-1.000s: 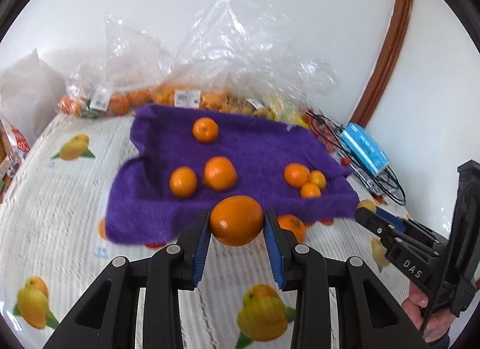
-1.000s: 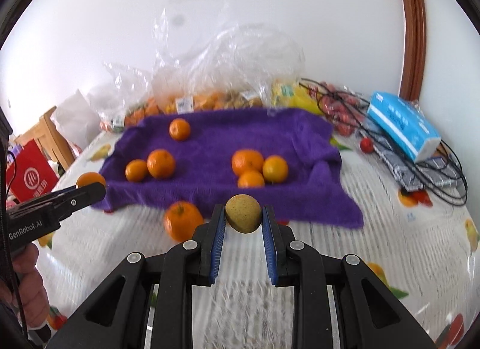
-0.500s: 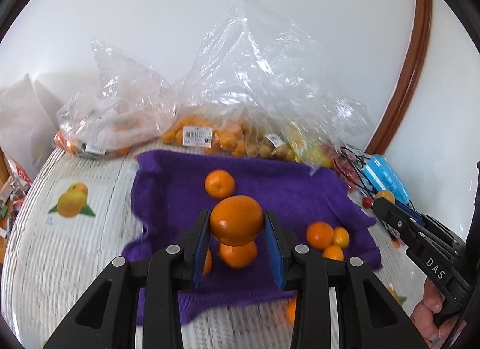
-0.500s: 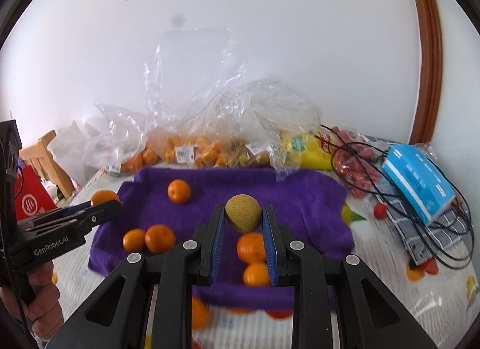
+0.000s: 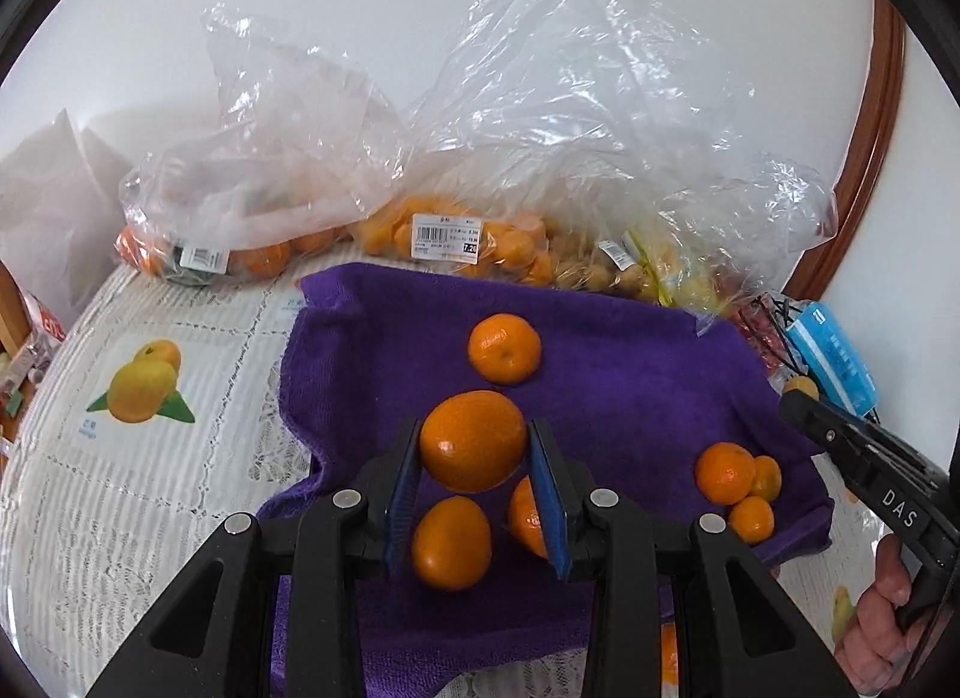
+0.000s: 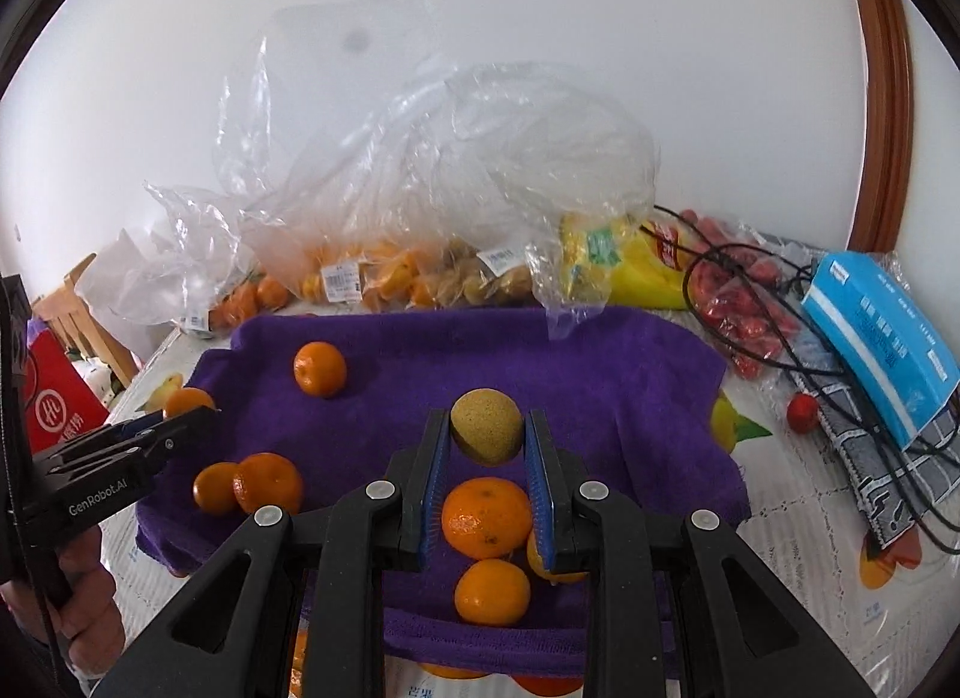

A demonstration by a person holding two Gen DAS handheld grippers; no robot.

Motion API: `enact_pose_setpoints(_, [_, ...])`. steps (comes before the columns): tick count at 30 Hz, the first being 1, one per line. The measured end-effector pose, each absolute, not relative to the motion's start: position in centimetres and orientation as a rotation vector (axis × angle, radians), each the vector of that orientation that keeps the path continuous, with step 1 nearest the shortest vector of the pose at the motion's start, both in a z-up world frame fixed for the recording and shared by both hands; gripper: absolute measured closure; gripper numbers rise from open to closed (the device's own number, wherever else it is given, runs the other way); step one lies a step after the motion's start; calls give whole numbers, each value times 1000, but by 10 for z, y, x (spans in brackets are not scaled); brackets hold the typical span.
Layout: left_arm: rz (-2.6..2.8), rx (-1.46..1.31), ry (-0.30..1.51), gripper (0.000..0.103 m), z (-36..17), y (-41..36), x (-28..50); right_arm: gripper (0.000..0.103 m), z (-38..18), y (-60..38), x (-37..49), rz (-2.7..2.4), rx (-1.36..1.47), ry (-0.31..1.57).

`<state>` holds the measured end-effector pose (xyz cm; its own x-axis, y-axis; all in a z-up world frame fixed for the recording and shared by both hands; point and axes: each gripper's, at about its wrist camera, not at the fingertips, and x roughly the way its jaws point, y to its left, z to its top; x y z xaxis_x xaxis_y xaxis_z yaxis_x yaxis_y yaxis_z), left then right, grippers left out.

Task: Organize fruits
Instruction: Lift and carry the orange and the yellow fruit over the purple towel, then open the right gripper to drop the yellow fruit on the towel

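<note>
Orange [image 5: 473, 440] clamped between left fingers [image 5: 403, 476]; yellow-brown fruit [image 6: 486, 426] between right fingers [image 6: 437, 476].

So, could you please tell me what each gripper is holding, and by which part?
The left gripper pinches an orange by its opposite sides. The right gripper pinches a small yellow-brown fruit the same way.

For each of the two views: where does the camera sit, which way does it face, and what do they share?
Left wrist: on the left gripper, angled down over the purple towel toward the wall; clamps an orange; the other hand shows.
Right wrist: on the right gripper, same heading; clamps a yellow-brown fruit.
Shared: towel, lone tangerine, plastic bags.
</note>
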<state>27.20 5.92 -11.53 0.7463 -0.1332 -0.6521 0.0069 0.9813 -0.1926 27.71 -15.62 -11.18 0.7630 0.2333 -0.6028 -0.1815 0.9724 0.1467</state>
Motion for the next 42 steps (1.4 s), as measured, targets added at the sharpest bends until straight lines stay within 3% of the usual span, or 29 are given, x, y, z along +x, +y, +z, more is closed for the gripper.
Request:
enact_pose_setpoints(35, [-93, -234, 739, 70, -127, 58, 279, 78, -147, -166, 294, 142, 19, 768])
enact_pose_setpoints(42, [-90, -232, 743, 70, -130, 56, 280, 73, -143, -162, 289, 147, 8, 749])
